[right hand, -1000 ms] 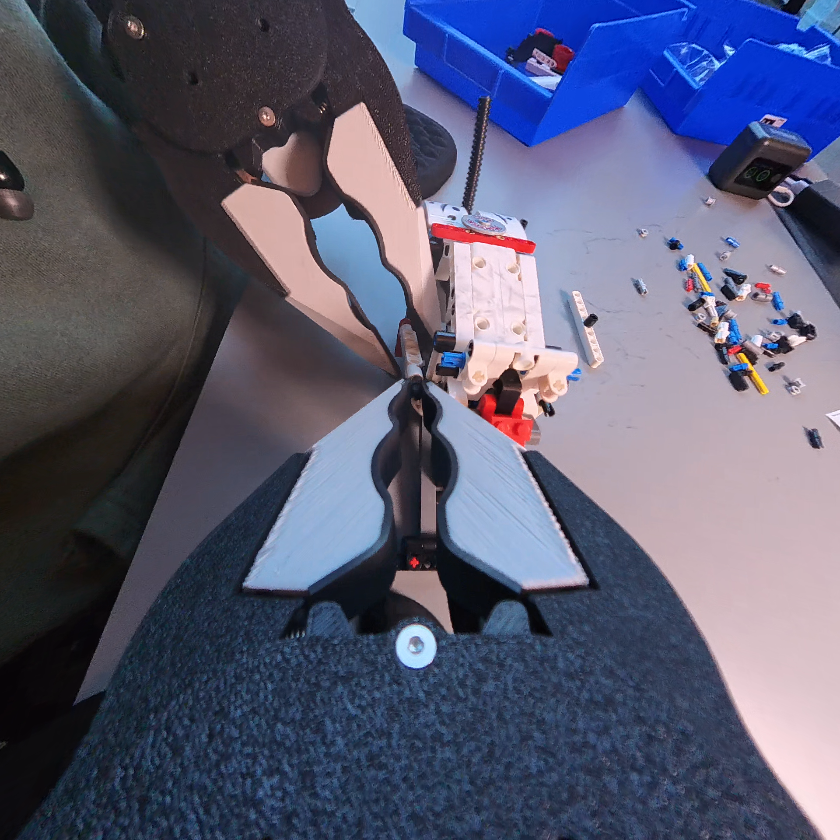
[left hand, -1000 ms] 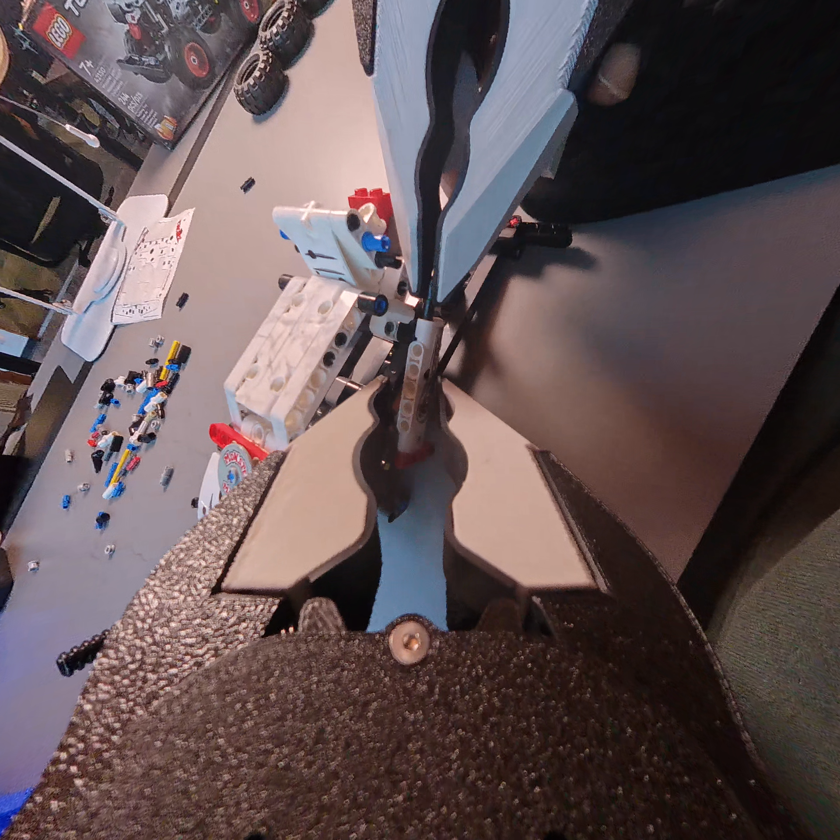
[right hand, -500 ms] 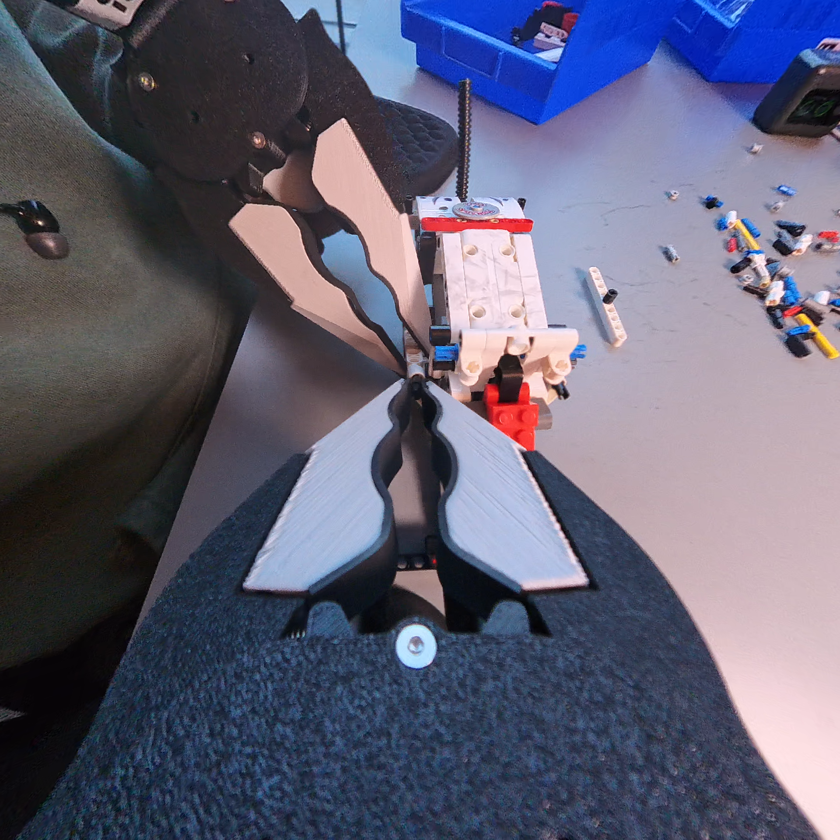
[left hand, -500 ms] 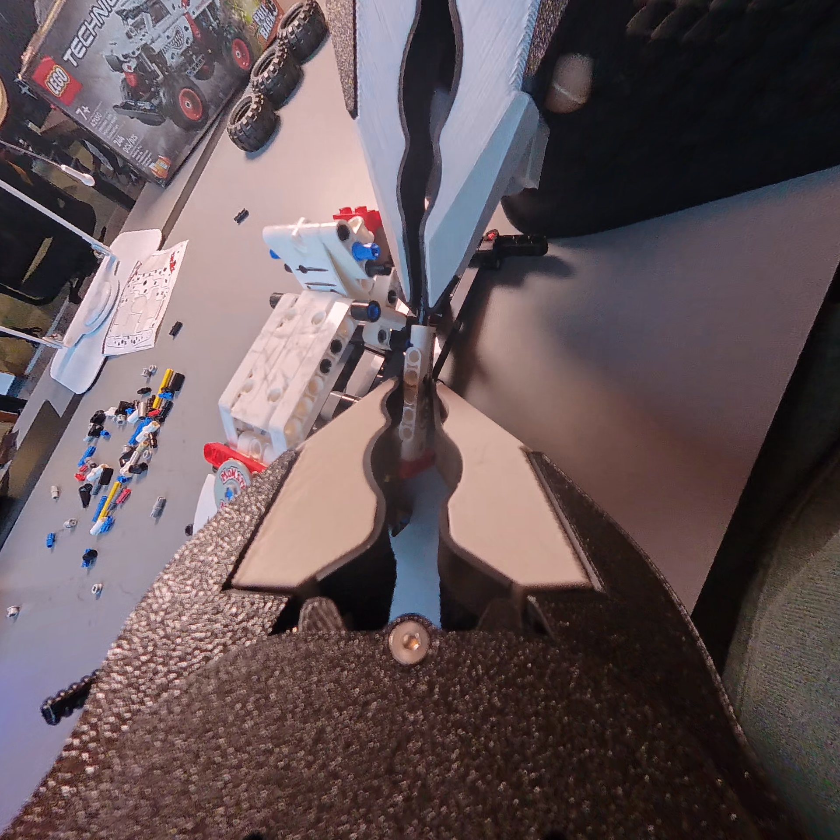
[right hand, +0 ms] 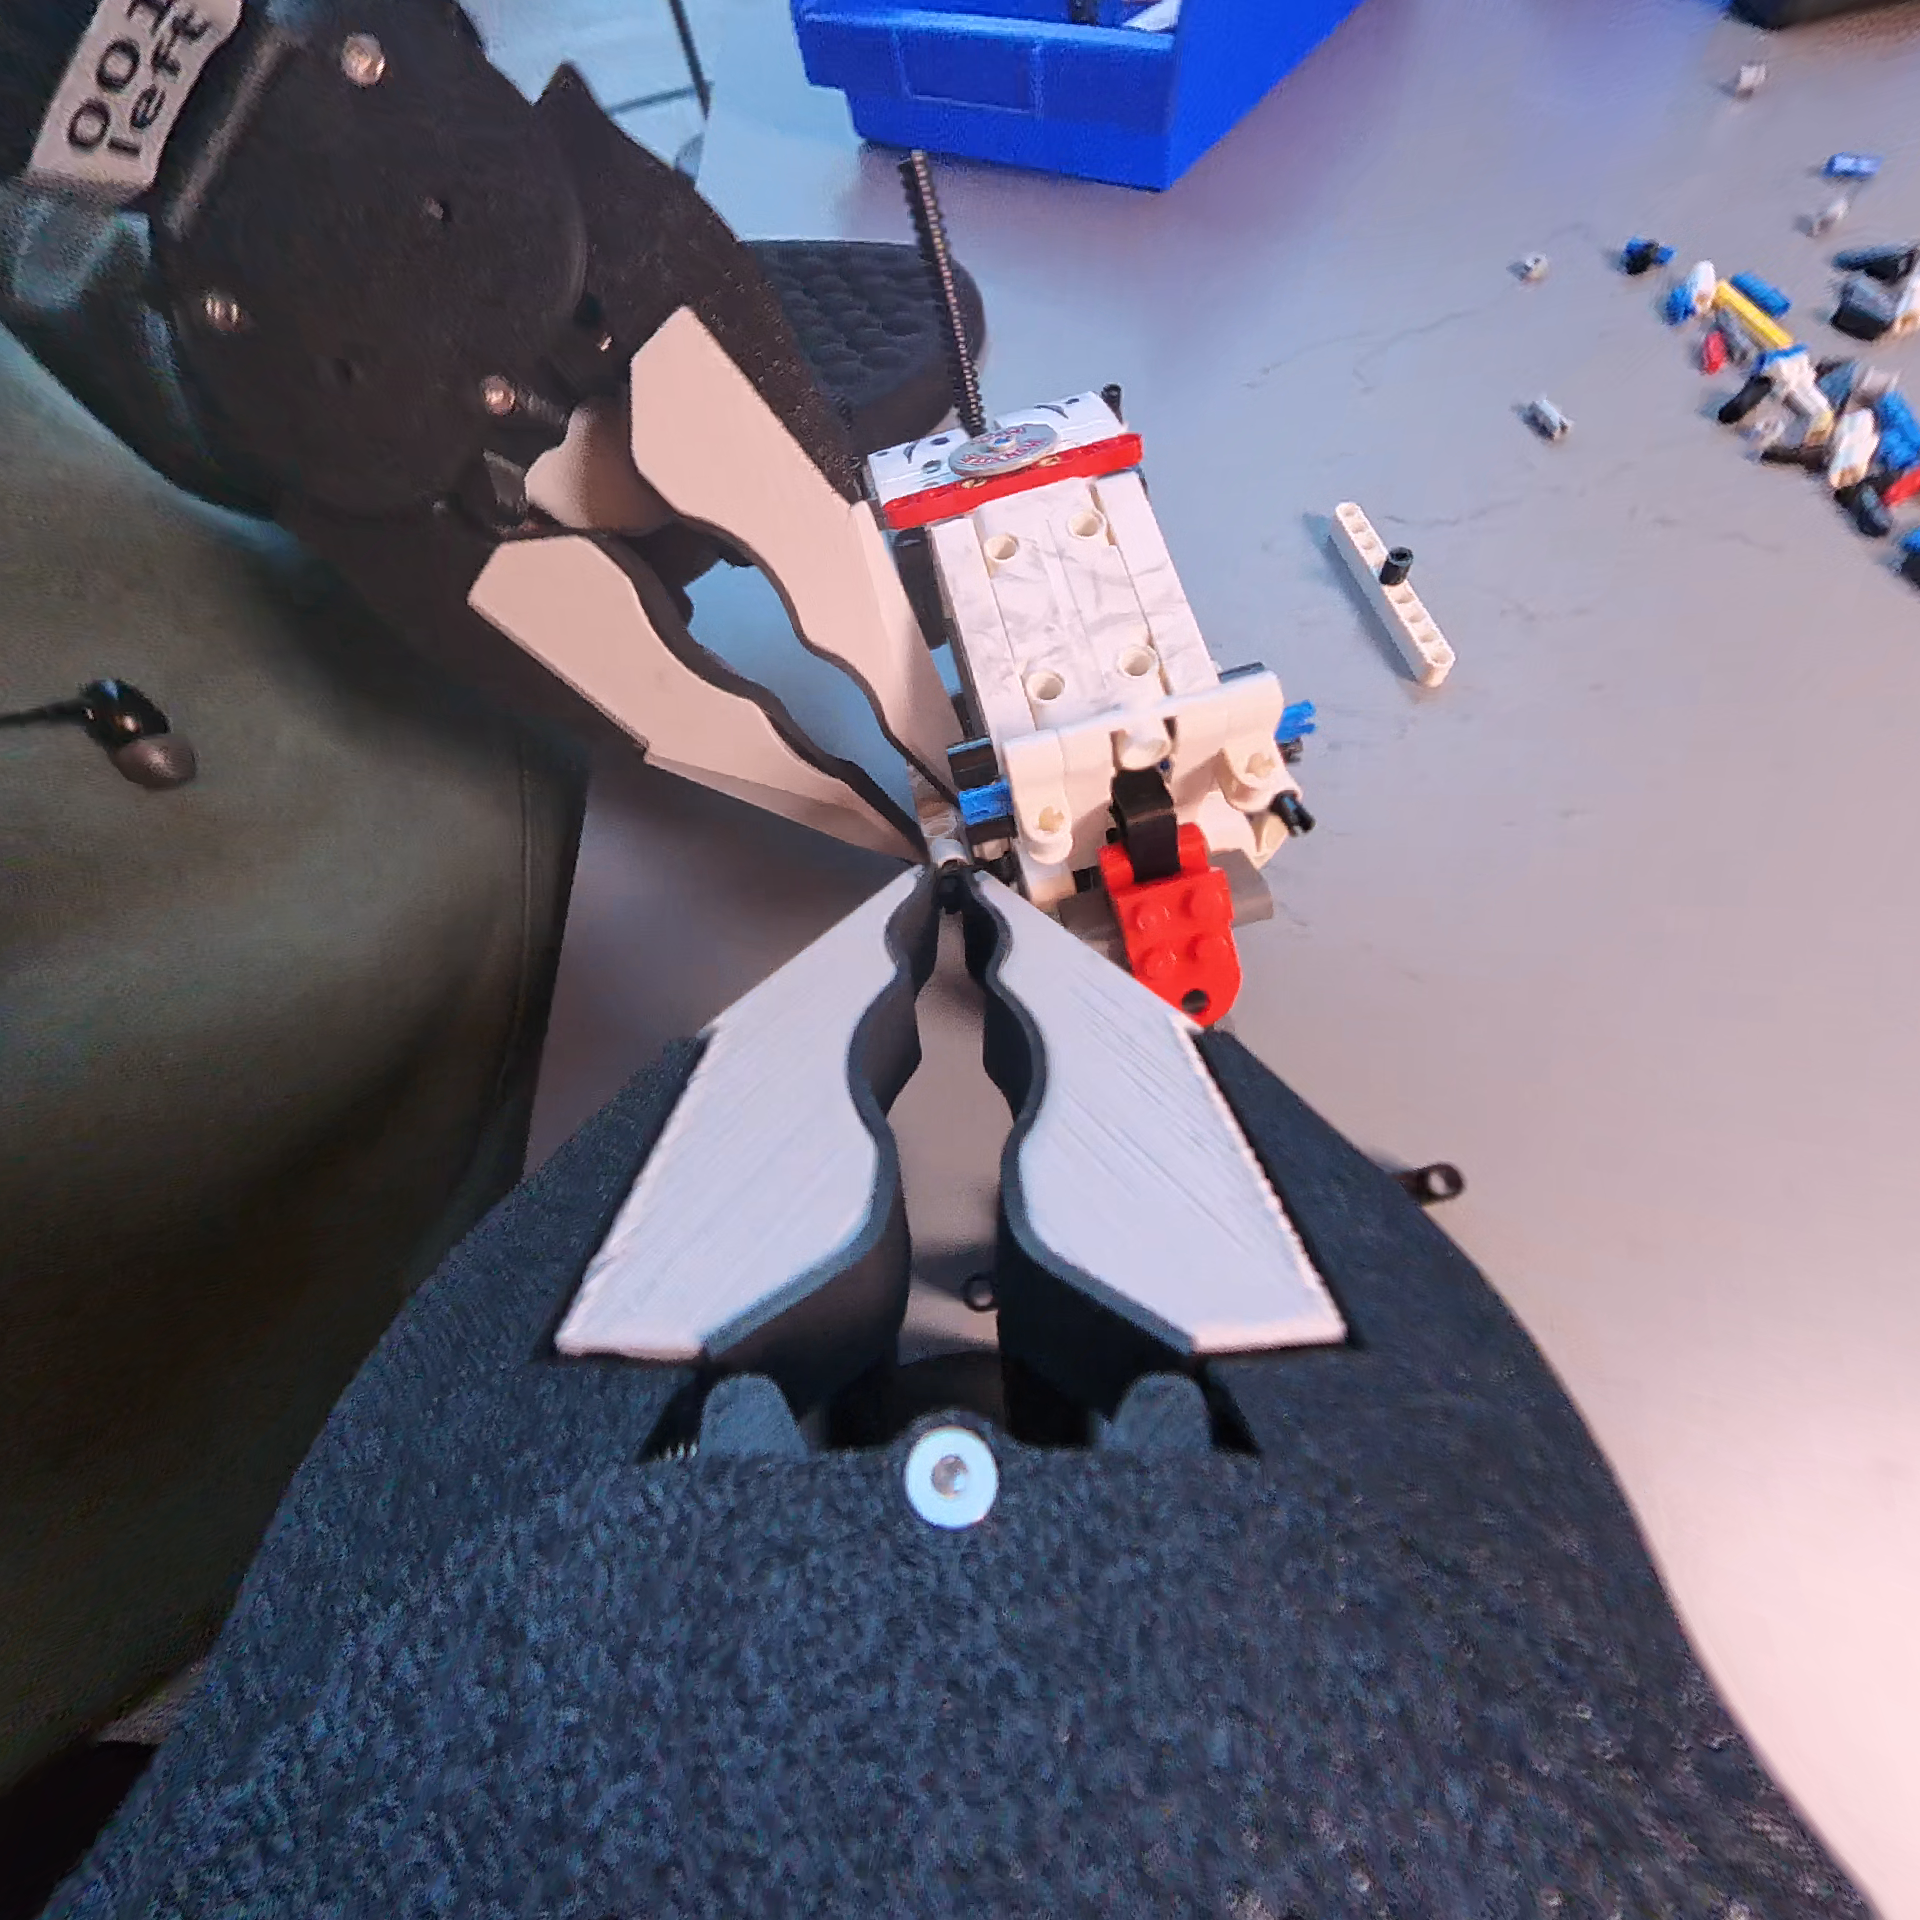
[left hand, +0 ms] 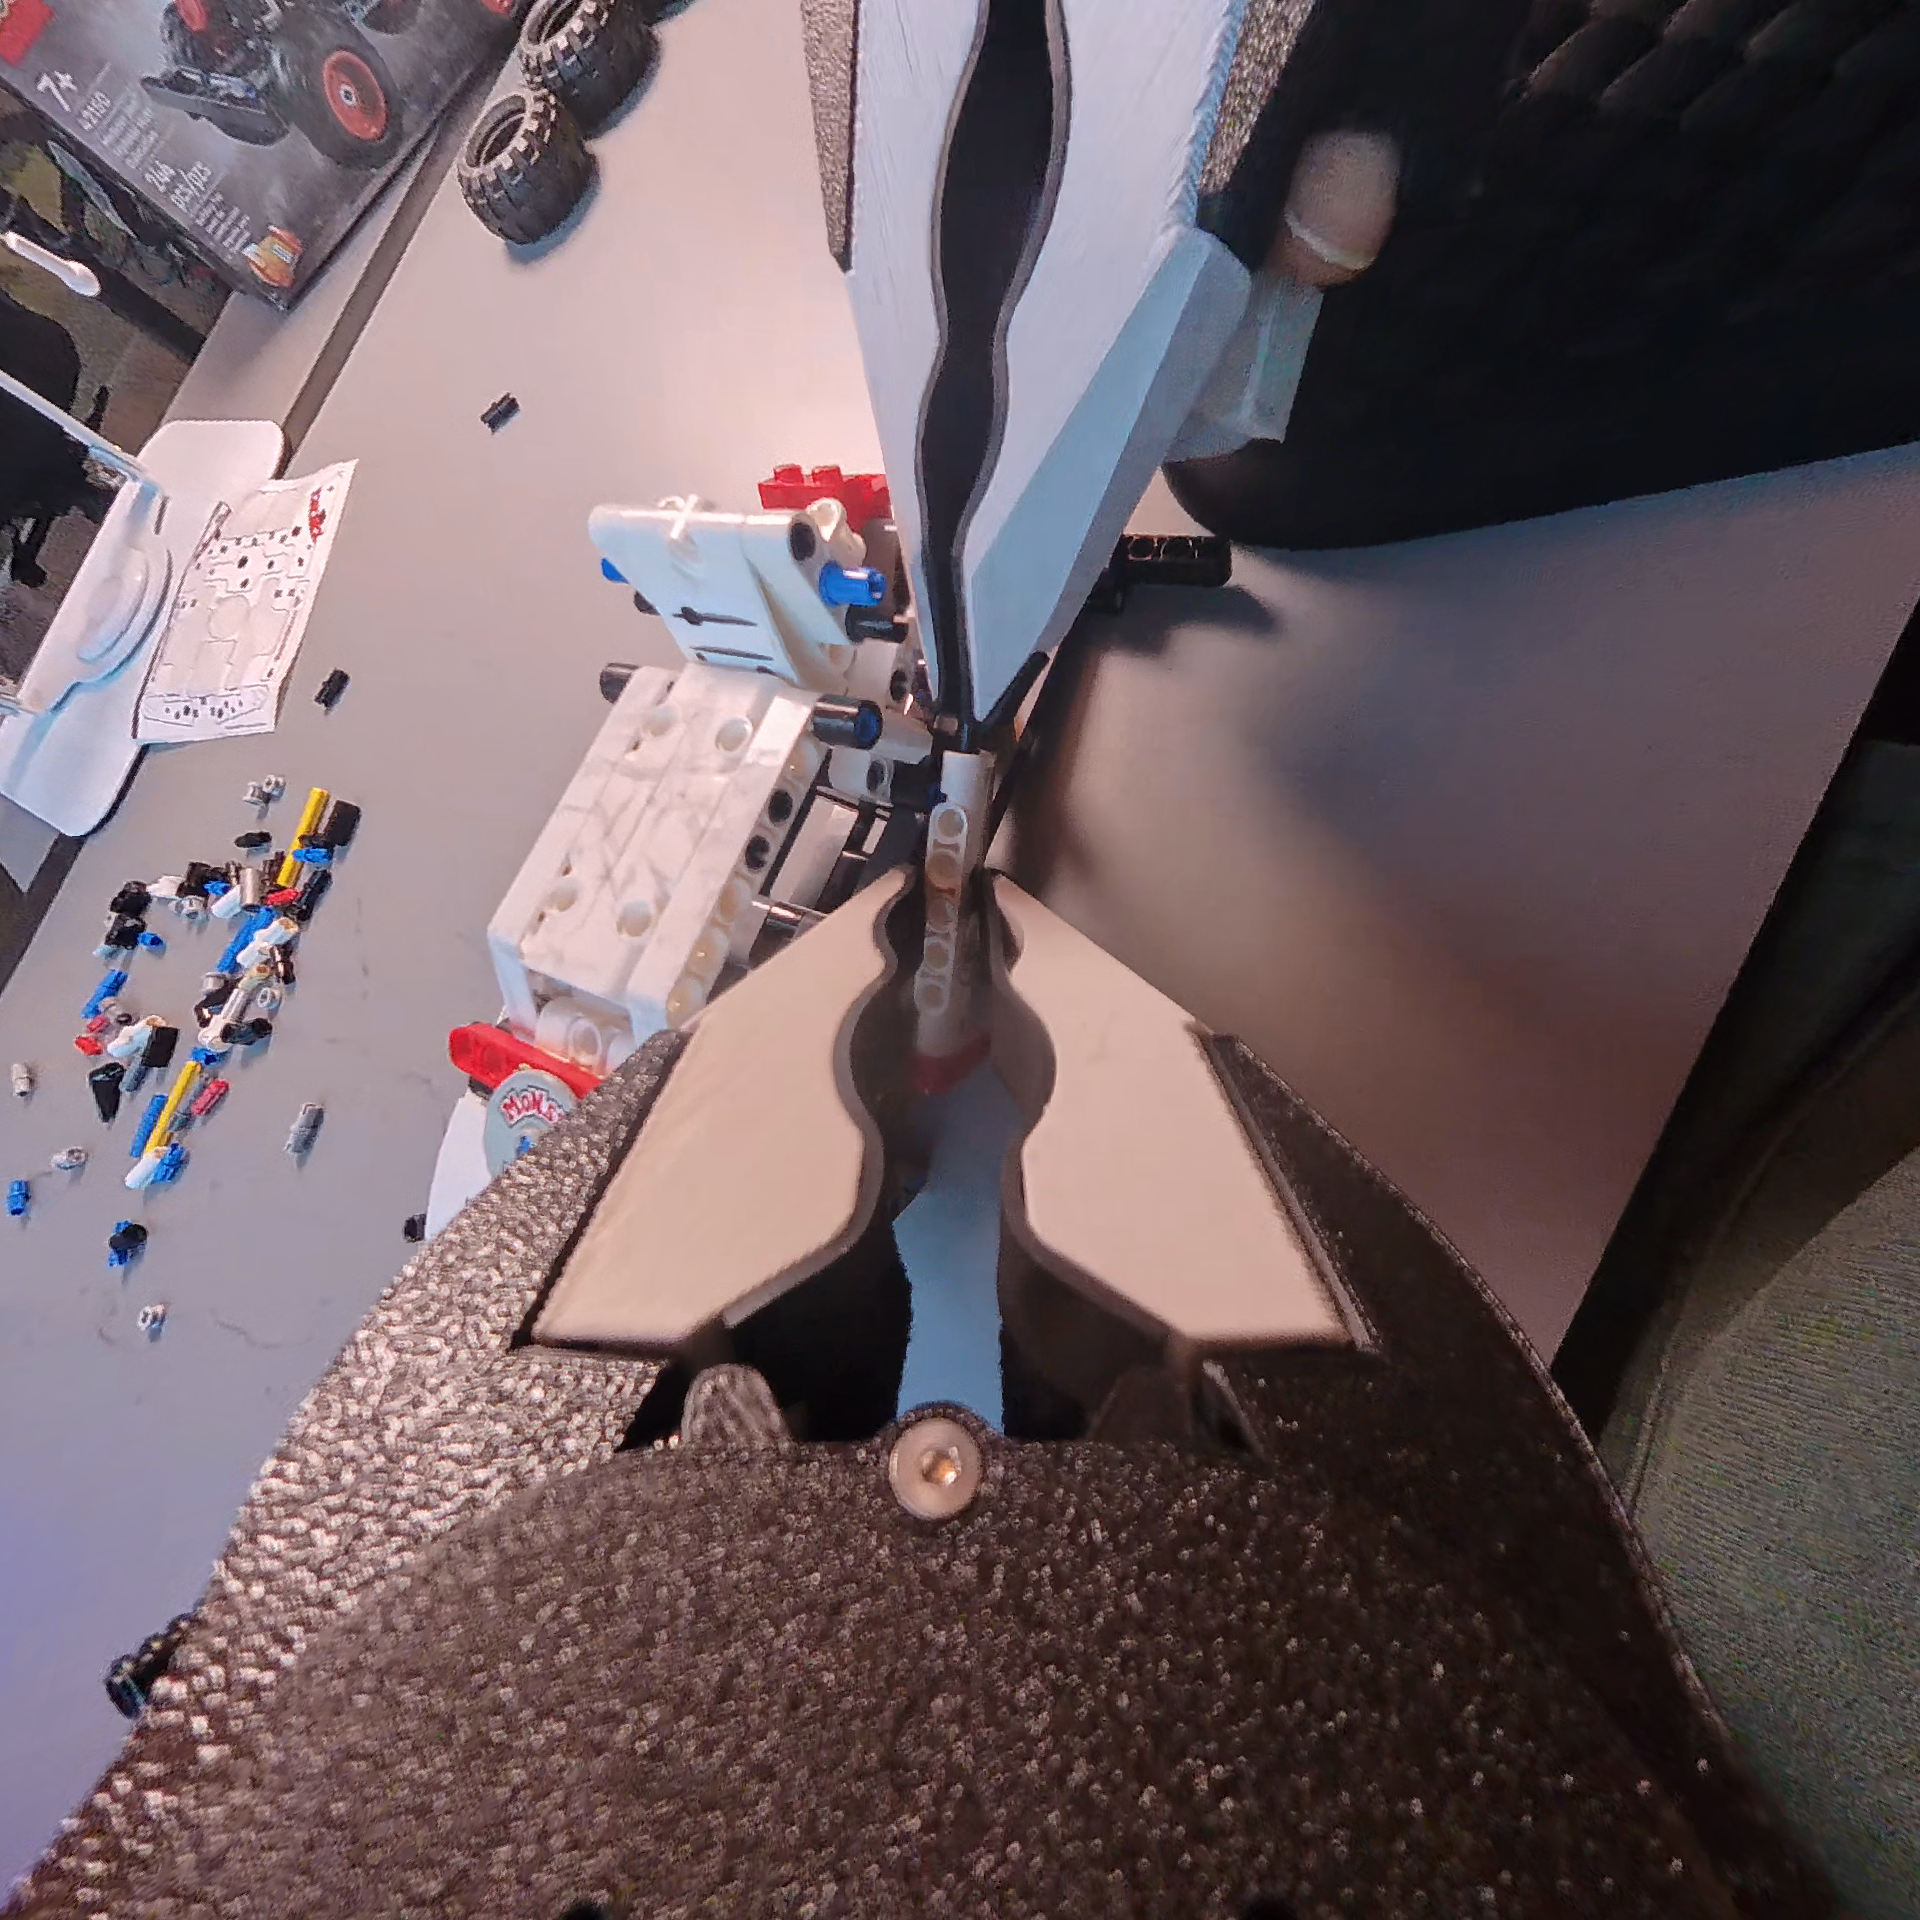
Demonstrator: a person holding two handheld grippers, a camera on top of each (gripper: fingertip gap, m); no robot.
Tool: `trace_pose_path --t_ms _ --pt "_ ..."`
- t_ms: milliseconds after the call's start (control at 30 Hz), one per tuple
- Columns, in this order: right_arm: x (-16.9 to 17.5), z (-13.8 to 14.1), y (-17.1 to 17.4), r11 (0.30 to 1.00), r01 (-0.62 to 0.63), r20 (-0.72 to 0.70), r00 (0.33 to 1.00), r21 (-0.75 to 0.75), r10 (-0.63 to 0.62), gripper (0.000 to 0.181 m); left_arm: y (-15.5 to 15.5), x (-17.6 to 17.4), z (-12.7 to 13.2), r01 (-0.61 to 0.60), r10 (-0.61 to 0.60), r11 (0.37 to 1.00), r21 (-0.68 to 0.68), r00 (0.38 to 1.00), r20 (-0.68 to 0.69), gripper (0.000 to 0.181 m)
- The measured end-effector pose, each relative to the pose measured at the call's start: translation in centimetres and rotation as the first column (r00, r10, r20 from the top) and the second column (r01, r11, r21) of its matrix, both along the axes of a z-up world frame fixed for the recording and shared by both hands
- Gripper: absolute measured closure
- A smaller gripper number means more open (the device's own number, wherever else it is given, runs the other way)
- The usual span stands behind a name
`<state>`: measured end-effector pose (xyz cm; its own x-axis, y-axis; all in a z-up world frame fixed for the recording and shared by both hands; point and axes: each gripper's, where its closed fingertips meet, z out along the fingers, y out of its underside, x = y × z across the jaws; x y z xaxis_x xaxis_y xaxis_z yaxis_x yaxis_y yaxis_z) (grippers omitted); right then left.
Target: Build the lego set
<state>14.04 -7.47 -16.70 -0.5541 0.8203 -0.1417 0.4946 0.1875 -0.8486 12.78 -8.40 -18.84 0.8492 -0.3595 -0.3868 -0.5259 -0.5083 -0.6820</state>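
- Fingers of the left gripper [left hand: 943, 914] clamp a white beam [left hand: 940, 925] beside the white model [left hand: 665, 831] on the grey surface [left hand: 1403, 831].
- Right gripper [right hand: 948, 883] (tip to tip with the left) pinches a small black pin [right hand: 950, 896]; loose pieces [right hand: 1808, 364] lie well apart.

Two black tyres [left hand: 540, 135], one boxed set [left hand: 208, 114], one sticker sheet [left hand: 244, 603], one blue bin [right hand: 1049, 83].

Glossy plastic lego model [left hand: 665, 852], matt grey table [left hand: 1455, 790], rough black gripper [left hand: 945, 894] housing
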Motion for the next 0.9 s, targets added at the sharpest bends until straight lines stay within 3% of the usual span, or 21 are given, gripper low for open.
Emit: trace_pose_path --t_ms 267,433,600,667,833,900 --pt "-0.5 -0.1 0.5 0.969 0.166 0.217 0.968 -0.185 -0.125 0.178 0.4 -0.5 0.1 -0.022 0.022 0.999 -0.045 1.0 0.007 0.175" --pt "-1.3 0.1 0.9 0.889 0.287 0.294 0.938 -0.357 -0.185 0.178 0.6 -0.7 0.2 -0.03 0.032 0.997 -0.073 0.999 0.022 0.176" --pt "-1.4 0.0 0.9 0.834 0.31 0.331 0.929 -0.456 -0.164 0.178 0.6 -0.8 0.1 -0.038 0.044 0.997 -0.073 0.995 0.085 0.175" --pt "-1.5 0.0 0.9 0.795 0.349 0.358 0.916 -0.496 -0.179 0.178 0.6 -0.8 0.0 -0.051 0.059 0.996 -0.074 0.992 0.112 0.175" --pt "-1.9 0.3 1.2 0.586 0.509 0.427 0.858 -0.631 -0.285 0.177 0.7 -1.0 0.0 -0.085 0.092 0.995 -0.054 0.985 0.149 0.174" --pt "-2.0 0.3 1.3 0.54 0.543 0.42 0.84 -0.643 -0.343 0.178 0.8 -1.1 0.0 -0.095 0.102 0.994 -0.051 0.982 0.158 0.174"
